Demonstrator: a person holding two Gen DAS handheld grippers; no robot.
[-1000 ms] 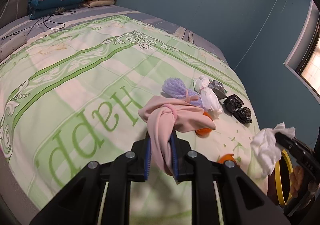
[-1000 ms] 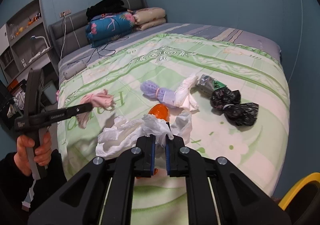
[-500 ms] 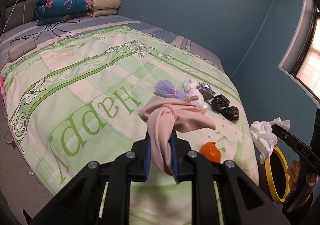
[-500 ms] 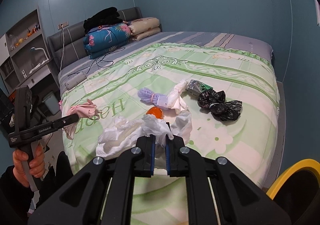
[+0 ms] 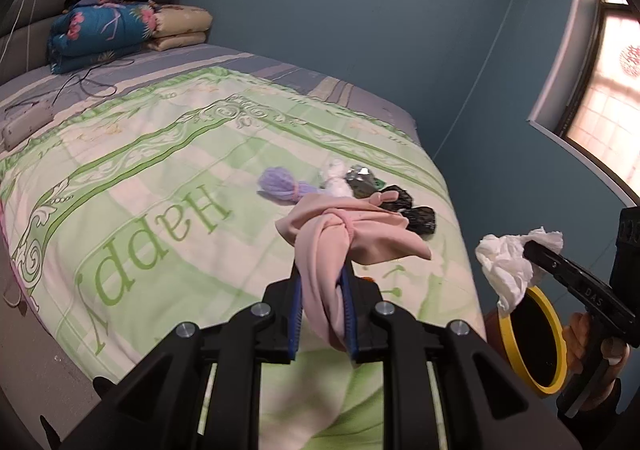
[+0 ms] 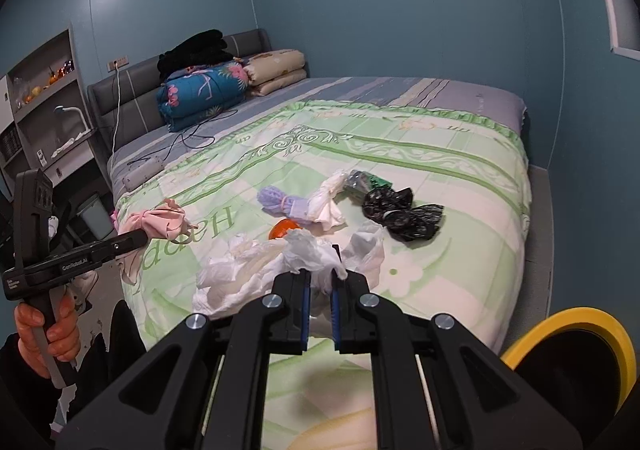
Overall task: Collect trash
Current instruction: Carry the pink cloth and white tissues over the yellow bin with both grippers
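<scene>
Dangling from the left gripper (image 5: 322,290), a knotted pink cloth (image 5: 344,238) is pinched between the blue pads, its loose ends spreading toward 12 and 3 o'clock above the bed's foot edge. The right gripper (image 6: 319,300) is clamped on a crumpled white tissue (image 6: 280,266), which spills out toward 9 o'clock; from the left wrist view the same wad (image 5: 508,262) hangs just above a yellow-rimmed bin (image 5: 534,338) at 4 o'clock, beside the bed. On the green bedspread (image 6: 440,177), toward 12 o'clock from the right gripper, lie a purple bundle (image 6: 280,201), an orange object (image 6: 284,229) touching it at 6 o'clock, a white knotted bag (image 6: 328,201), a silver-green wrapper (image 6: 366,181) and two black bags (image 6: 400,209), all close together. Folded quilts (image 6: 200,93) and black clothes (image 6: 192,49) are stacked at the headboard, well apart from the trash
</scene>
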